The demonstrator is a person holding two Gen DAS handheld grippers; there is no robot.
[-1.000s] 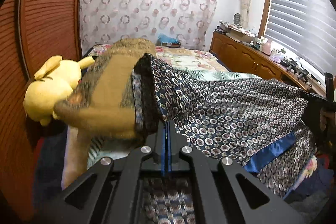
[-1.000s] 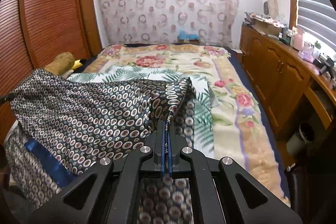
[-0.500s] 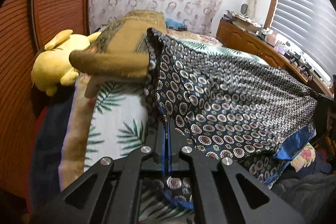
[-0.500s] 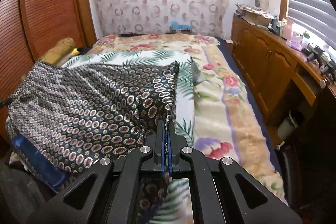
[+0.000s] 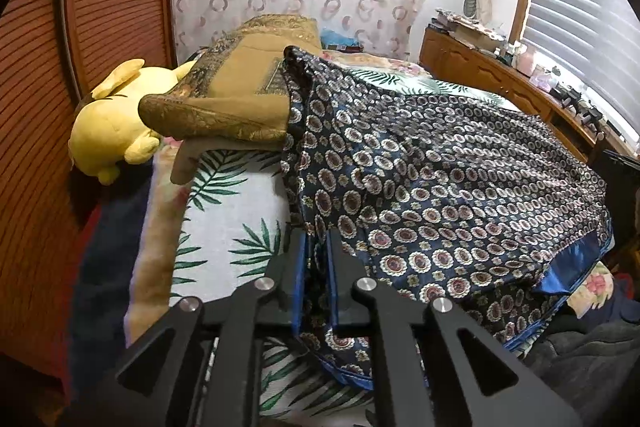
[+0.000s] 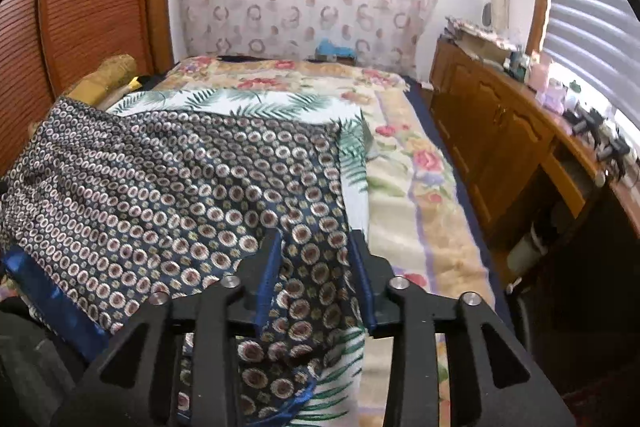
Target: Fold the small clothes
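Note:
A dark blue garment (image 5: 440,195) with a ringed medallion print and a plain blue hem lies spread on the bed; it also shows in the right wrist view (image 6: 172,187). My left gripper (image 5: 316,239) stands over its left corner with the jaws parted a little and cloth lying between them. My right gripper (image 6: 314,247) stands over its right corner with the jaws wide apart and cloth slack between them. The blue hem (image 5: 568,267) hangs toward the bed's near edge.
A palm-leaf sheet (image 5: 236,211) covers the bed over a floral blanket (image 6: 404,163). A brown pillow (image 5: 244,99) and a yellow plush toy (image 5: 112,123) sit at the left. A wooden cabinet (image 6: 500,147) runs along the right. A wooden wardrobe (image 5: 44,107) is at the left.
Both grippers came down to the bed with the garment, then their jaws parted. The garment went from stretched in the air to lying slack on the sheet.

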